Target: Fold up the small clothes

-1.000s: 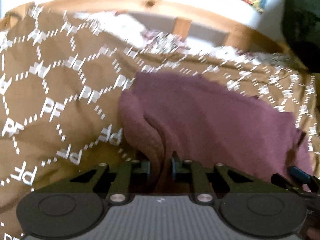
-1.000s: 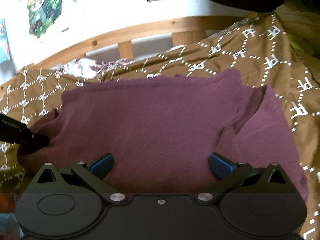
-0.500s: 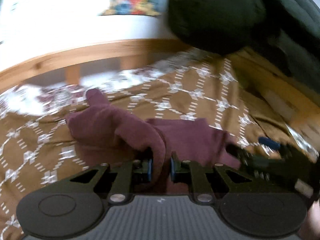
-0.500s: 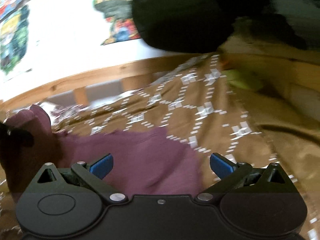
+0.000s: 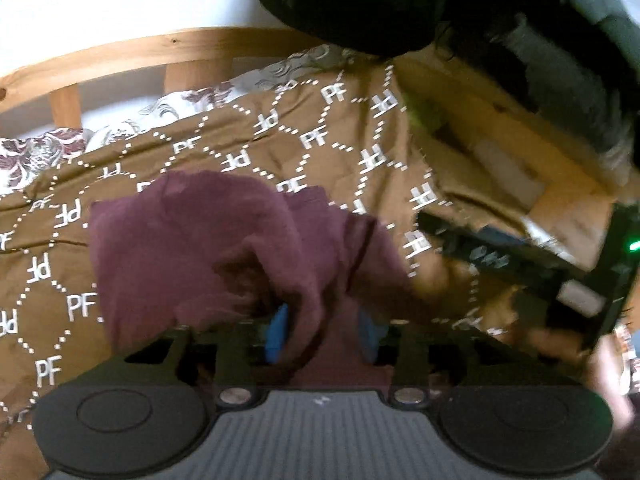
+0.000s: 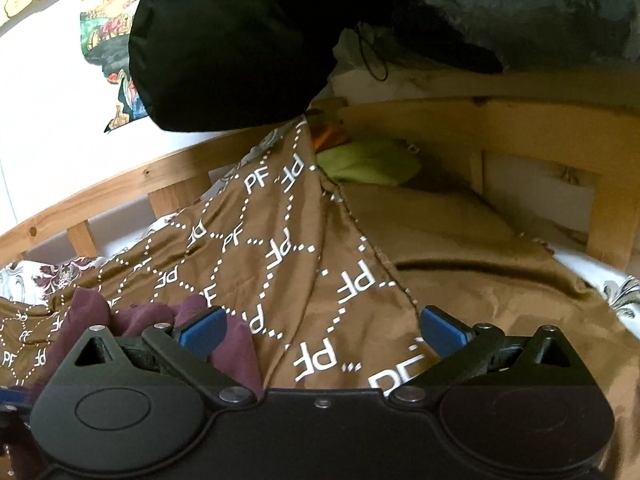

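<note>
The maroon garment (image 5: 200, 248) lies bunched on the brown blanket (image 5: 288, 148), a fold of it rising in front of the left camera and draping down between the left gripper's (image 5: 324, 334) blue pads (image 5: 277, 334). The pads stand a little apart with cloth hanging in the gap; the blur keeps it from being clear whether they pinch it. In the right view the garment (image 6: 132, 316) shows only at about 8 o'clock, partly behind that tool's left finger. The right gripper (image 6: 322, 330) is spread wide with nothing between its pads, over bare blanket (image 6: 280, 256). In the left view it (image 5: 520, 264) appears at 3 o'clock, blurred, with a green light on it. The blanket carries white dotted diamonds and "PF" letters. A floral sheet (image 5: 44, 152) peeks out at 10 o'clock. A wooden bed rail (image 5: 132, 56) curves behind it, against a white wall (image 5: 100, 8) with a colourful poster (image 6: 108, 60). A black bag (image 6: 224, 40) hangs at 12 o'clock. A green cloth (image 6: 368, 164) lies near the headboard (image 6: 540, 128).
</note>
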Demonstrator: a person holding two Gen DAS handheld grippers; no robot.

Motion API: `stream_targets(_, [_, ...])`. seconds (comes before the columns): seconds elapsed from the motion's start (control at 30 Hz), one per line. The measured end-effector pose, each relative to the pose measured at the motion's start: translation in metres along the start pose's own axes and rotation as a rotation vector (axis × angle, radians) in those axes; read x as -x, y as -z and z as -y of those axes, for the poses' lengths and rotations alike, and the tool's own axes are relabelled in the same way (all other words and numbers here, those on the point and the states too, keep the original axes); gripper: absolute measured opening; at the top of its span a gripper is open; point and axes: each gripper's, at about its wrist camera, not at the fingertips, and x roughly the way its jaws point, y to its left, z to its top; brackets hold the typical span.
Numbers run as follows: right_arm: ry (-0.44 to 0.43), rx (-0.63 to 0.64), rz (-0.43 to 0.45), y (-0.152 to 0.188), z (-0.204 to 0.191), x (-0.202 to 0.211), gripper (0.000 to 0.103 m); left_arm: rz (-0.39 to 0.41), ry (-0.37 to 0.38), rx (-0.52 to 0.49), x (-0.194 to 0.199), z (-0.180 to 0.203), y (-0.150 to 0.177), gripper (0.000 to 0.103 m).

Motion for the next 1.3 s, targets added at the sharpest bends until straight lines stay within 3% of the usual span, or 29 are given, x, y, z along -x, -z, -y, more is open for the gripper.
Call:
stream_targets(0.17, [-0.032, 0.012, -0.03, 0.004, -0.011, -0.006, 0.102, 0.094, 0.046, -0.033, 0.03, 0.004, 0.007, 0.087])
stream_targets(0.3, [-0.073, 0.005, -0.024, 0.007, -0.017, -0.004, 0.102, 0.206, -0.012, -0.056, 0.053, 0.005, 0.02, 0.102])
stream_targets(0.4, [-0.135, -0.01, 0.001, 0.009, -0.021, -0.001, 0.102, 0.209, -0.117, -0.08, 0.054, 0.001, 0.034, 0.102])
stream_targets(0.5, [-0.242, -0.045, 0.02, 0.011, -0.023, 0.002, 0.102, 0.122, -0.21, -0.079, 0.041, -0.005, 0.044, 0.102])
stream_targets(0.6, [-0.366, -0.093, 0.002, 0.013, -0.025, 0.0, 0.102, 0.05, -0.251, -0.053, 0.029, -0.016, 0.052, 0.102])
stream_targets(0.7, [-0.435, -0.088, -0.021, 0.014, -0.033, 0.0, 0.102, -0.006, -0.303, -0.05, 0.018, -0.019, 0.056, 0.102])
stream_targets(0.93, [-0.597, -0.027, -0.062, 0.024, -0.06, 0.0, 0.102, -0.057, -0.321, -0.108, 0.001, -0.01, 0.062, 0.102])
stream_targets(1.07, [-0.621, -0.027, -0.12, 0.027, -0.073, -0.014, 0.102, -0.058, -0.334, -0.163, 0.0, -0.001, 0.065, 0.102])
stream_targets(1.3, [-0.637, -0.283, -0.208, 0.027, -0.06, -0.039, 0.102, -0.076, -0.348, -0.175, -0.003, 0.001, 0.067, 0.097])
